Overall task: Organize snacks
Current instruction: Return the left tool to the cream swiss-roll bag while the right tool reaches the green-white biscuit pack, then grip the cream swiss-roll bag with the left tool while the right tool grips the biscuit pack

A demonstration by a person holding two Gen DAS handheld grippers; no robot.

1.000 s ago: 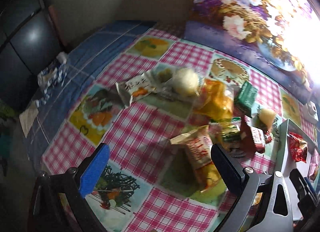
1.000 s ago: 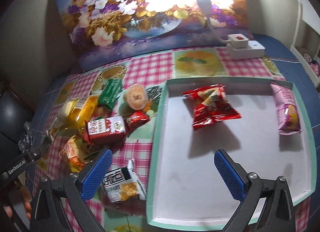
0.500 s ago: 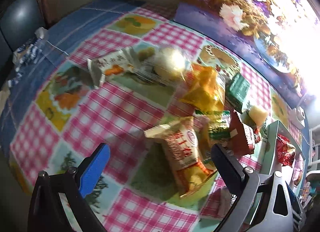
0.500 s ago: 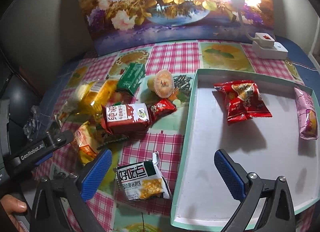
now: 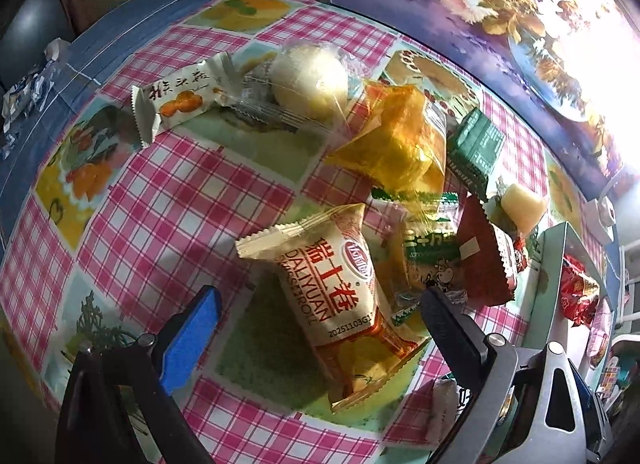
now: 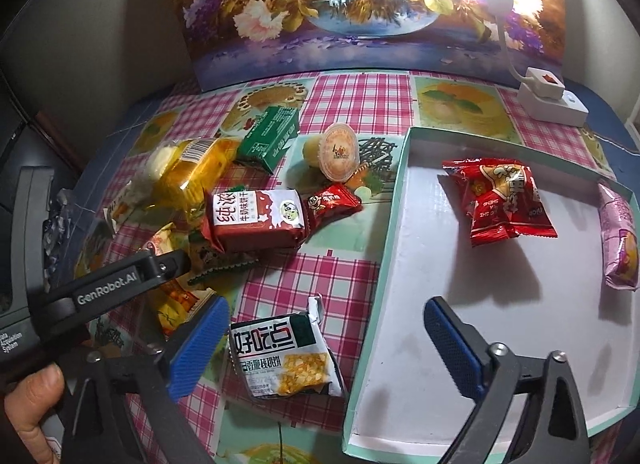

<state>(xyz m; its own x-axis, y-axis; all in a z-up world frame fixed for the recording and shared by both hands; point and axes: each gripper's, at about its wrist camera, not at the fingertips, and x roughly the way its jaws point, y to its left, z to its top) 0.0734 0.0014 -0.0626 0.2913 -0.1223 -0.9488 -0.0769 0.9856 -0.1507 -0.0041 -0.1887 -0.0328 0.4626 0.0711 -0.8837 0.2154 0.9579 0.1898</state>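
Several snacks lie piled on the checked tablecloth. My left gripper [image 5: 320,304] is open, low over a beige and orange Swiss roll packet [image 5: 344,296] that lies between its jaws. My right gripper [image 6: 326,328] is open above a white and black packet [image 6: 280,356], beside the mint-edged white tray [image 6: 384,264]. The tray holds a red packet [image 6: 500,200] and a pink packet [image 6: 618,232]. The pile includes a red milk biscuit pack [image 6: 256,220], a green box [image 6: 270,136], a jelly cup [image 6: 338,150] and a yellow bag [image 5: 396,144]. The left gripper's arm [image 6: 108,284] shows in the right wrist view.
A flower painting [image 6: 360,4] stands at the table's back. A white power adapter with a lamp [image 6: 548,98] sits behind the tray. A white orange-print packet [image 5: 180,100] and a round bun in clear wrap [image 5: 308,82] lie at the pile's far left. A blue cloth [image 5: 120,40] lies beyond.
My left gripper has moved forward and down onto the Swiss roll packet. My right gripper has shifted left, from over the tray to over the white and black packet. Both stayed open.
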